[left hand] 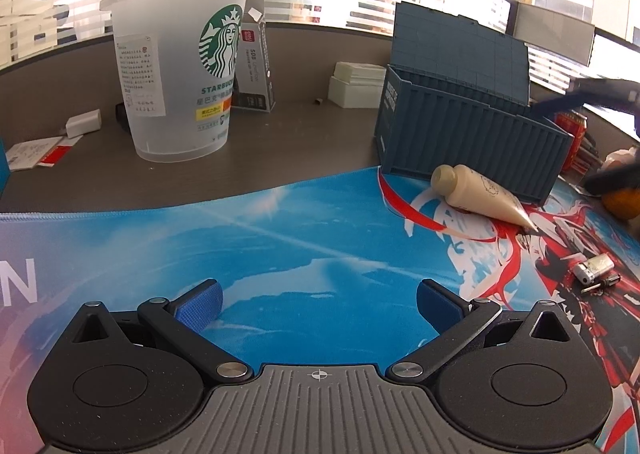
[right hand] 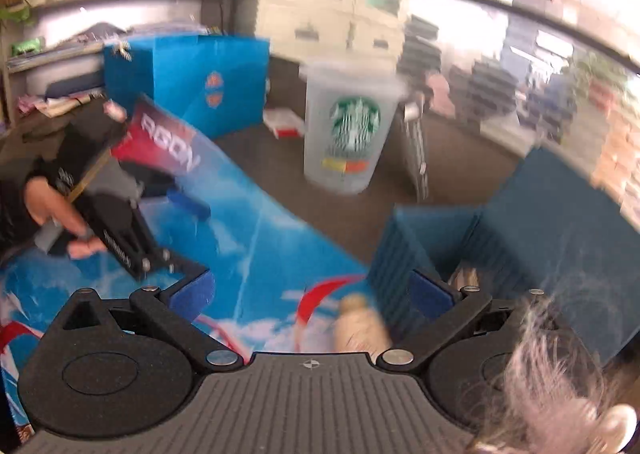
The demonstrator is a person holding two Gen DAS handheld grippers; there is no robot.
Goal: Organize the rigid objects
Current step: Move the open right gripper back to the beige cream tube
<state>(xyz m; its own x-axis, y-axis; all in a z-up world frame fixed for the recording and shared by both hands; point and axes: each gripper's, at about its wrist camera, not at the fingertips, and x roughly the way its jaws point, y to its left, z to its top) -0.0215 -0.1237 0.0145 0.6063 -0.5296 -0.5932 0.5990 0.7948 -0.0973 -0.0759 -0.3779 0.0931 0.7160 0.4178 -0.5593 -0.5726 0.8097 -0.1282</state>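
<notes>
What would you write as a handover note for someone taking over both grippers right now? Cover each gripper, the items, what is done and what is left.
Left gripper: open, empty, over the blue mat.
Right gripper: open, nothing between its pads, beside the container box.
Container box: lid up, at the mat's far edge; something pale shows inside in the right wrist view, too blurred to name.
Cream tube: lying on the mat against the box front.
Small metal piece: on the mat, right side.
Plastic cup: upright on the desk.
Left: tube and metal piece look still to be put away.
</notes>
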